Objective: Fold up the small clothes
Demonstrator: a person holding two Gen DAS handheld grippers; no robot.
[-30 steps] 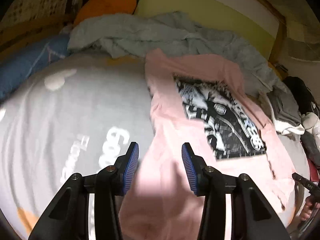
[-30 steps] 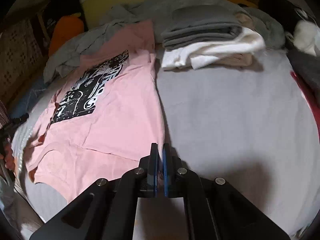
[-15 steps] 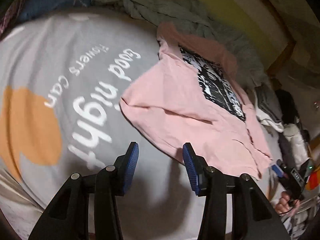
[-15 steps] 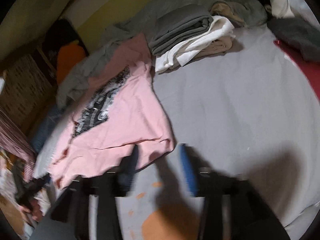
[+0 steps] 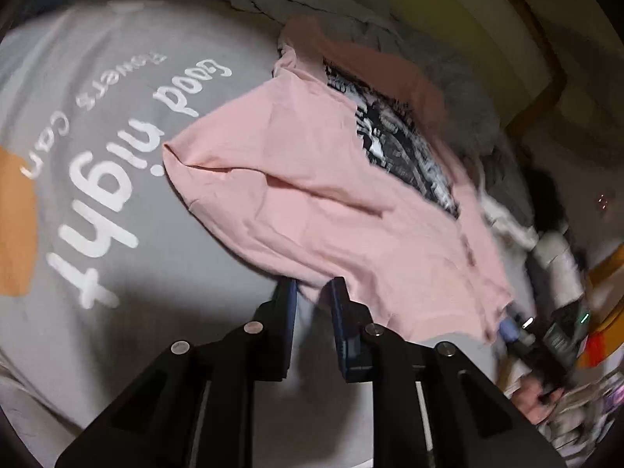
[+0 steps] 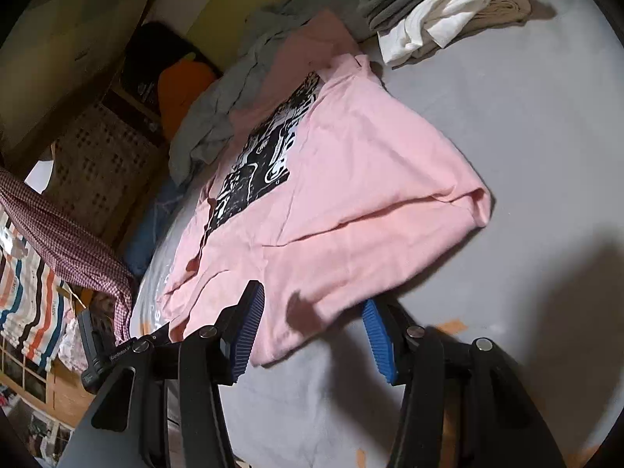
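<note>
- My left fingers [image 5: 312, 292] have just been narrowing on the pink T-shirt's [image 5: 312, 195] hem at lower centre; grip unclear.
- My right fingers [image 6: 308, 323], just parted, stand wide astride its hem.

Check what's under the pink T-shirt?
The pink T-shirt lies on a grey bedsheet with white lettering; its far end overlaps a crumpled grey garment. Whatever sits beneath its middle is covered.

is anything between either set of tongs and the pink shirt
Nothing visible. The left tongs have been closing at the pink printed T-shirt's near hem; the open right tongs straddle its near edge on the grey bedsheet.
</note>
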